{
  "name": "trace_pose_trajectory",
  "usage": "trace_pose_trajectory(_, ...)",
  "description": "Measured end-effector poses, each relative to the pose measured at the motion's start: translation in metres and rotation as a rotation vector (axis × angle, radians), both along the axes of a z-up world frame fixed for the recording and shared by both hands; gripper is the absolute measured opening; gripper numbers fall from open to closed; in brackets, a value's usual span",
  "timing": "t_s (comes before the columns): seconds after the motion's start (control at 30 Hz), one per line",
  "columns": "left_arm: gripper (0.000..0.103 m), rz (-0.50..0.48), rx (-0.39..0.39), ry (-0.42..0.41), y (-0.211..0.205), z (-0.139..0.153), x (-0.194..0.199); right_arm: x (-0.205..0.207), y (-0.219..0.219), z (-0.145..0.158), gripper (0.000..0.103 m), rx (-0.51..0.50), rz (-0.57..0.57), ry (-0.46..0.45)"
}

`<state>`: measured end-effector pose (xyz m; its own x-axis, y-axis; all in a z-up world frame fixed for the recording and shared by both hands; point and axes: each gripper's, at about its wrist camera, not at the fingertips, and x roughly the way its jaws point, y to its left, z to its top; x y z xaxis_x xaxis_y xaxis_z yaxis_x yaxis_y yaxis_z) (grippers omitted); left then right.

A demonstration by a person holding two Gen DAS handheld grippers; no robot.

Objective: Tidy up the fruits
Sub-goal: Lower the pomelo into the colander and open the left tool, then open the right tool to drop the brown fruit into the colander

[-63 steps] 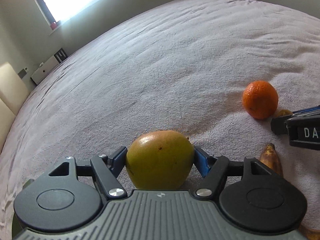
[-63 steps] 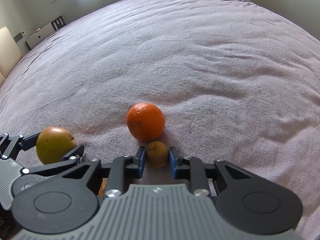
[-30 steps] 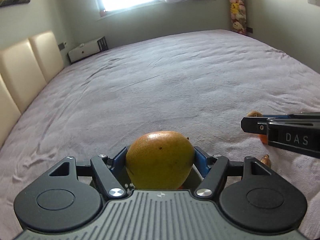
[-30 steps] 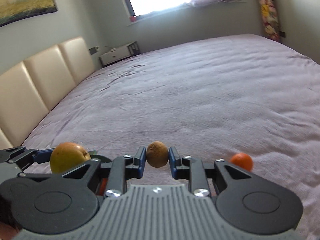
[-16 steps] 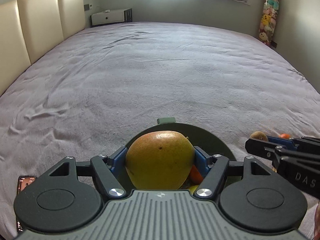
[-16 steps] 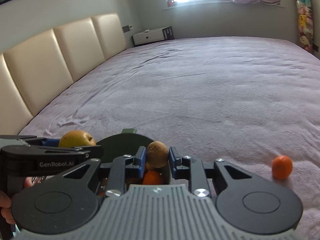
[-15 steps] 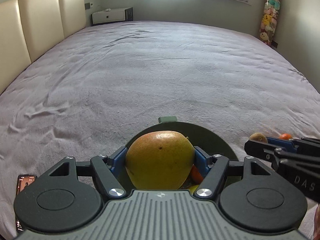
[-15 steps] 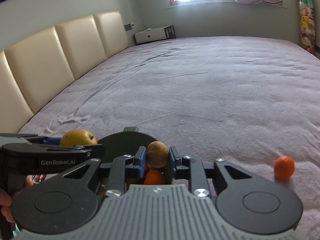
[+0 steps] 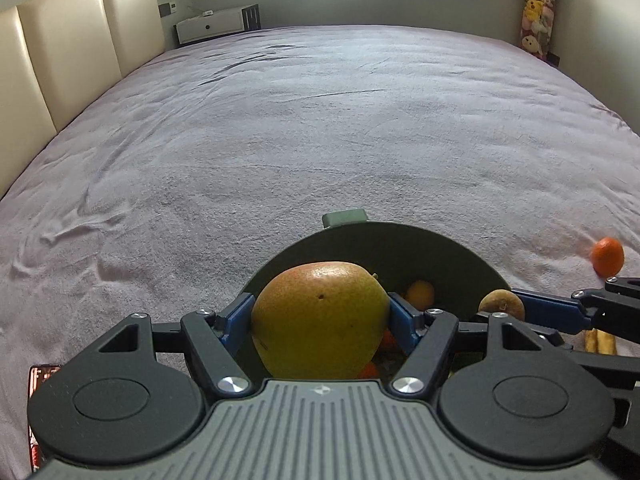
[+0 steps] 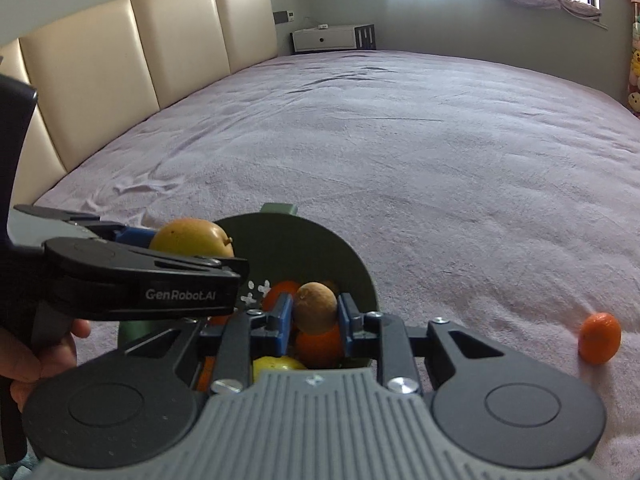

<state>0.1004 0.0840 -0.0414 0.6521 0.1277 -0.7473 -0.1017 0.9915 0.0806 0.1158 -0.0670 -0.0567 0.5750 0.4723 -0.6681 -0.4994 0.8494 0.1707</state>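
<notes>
My left gripper (image 9: 320,316) is shut on a large yellow-green mango (image 9: 320,318) and holds it over the near side of a dark green bowl (image 9: 400,240). The mango also shows in the right wrist view (image 10: 191,237). My right gripper (image 10: 314,314) is shut on a small brown kiwi (image 10: 315,307), held above the bowl (image 10: 304,236). The kiwi shows in the left wrist view (image 9: 502,305) too. The bowl holds several oranges (image 10: 318,344) and a yellow fruit (image 10: 276,363). One orange (image 10: 599,337) lies loose on the bed to the right.
The bowl sits on a wide bed with a grey-purple cover (image 9: 320,120). A cream padded headboard (image 10: 120,64) runs along the left. A banana (image 9: 598,342) lies right of the bowl. A phone (image 9: 38,376) lies at the lower left. A white side cabinet (image 9: 216,28) stands far back.
Both grippers have carried their fruit from the loose fruit on the bed over to the bowl. In the last half second both moved closer over the bowl, fruit still held.
</notes>
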Motion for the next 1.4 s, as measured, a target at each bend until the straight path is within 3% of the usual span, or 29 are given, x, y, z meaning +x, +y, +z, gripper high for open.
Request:
trace_pose_trajectory(0.2, 0.081, -0.01, 0.039, 0.012, -0.001, -0.01, 0.009, 0.005, 0.008, -0.01, 0.021, -0.039, 0.013, -0.006)
trace_pose_trajectory(0.53, 0.081, -0.01, 0.024, 0.05, 0.001, -0.028, 0.02, 0.012, 0.011, -0.02, 0.021, -0.063, 0.013, 0.008)
trace_pose_trajectory(1.13, 0.086, -0.008, 0.062, 0.051, 0.0, -0.018, 0.017, 0.015, 0.012, -0.022, 0.021, -0.042, 0.011, 0.026)
trace_pose_trajectory(1.4, 0.079, 0.016, -0.03, 0.074, 0.015, -0.004, 0.011, 0.012, 0.016, -0.021, 0.021, -0.028, 0.039, 0.032)
